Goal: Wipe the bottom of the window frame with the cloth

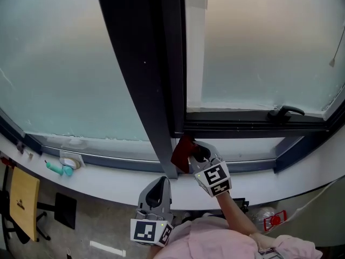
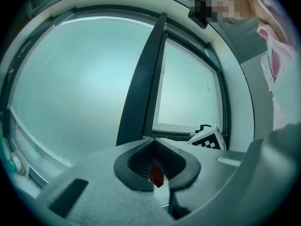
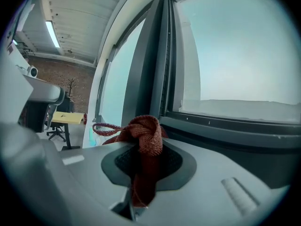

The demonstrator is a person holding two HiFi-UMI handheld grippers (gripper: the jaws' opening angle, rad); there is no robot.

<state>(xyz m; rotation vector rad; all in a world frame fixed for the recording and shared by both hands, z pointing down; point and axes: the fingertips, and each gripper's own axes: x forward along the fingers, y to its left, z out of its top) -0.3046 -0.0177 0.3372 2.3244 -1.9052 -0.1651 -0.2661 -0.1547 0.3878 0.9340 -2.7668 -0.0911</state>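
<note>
The right hand-held gripper (image 1: 197, 152) pinches the soft, light cloth (image 1: 182, 151) by a bunched fold, which looks a sound hold, at the window frame's (image 1: 242, 127) bottom left corner, while the left hand-held gripper (image 1: 160, 183), nearer, is pressed together and empty.

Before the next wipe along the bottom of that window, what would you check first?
1. Cloth gripped: ok. The right gripper is shut on the red cloth.
2. Cloth at the start point: ok. It sits low on the window frame, beside the dark upright post.
3. Cloth pressing on the frame: cannot tell.
4. Left gripper out of the way: ok. It is below the sill, jaws together, holding nothing.
5. Path to the right: cannot tell whether the window handle would get in the way.
</note>
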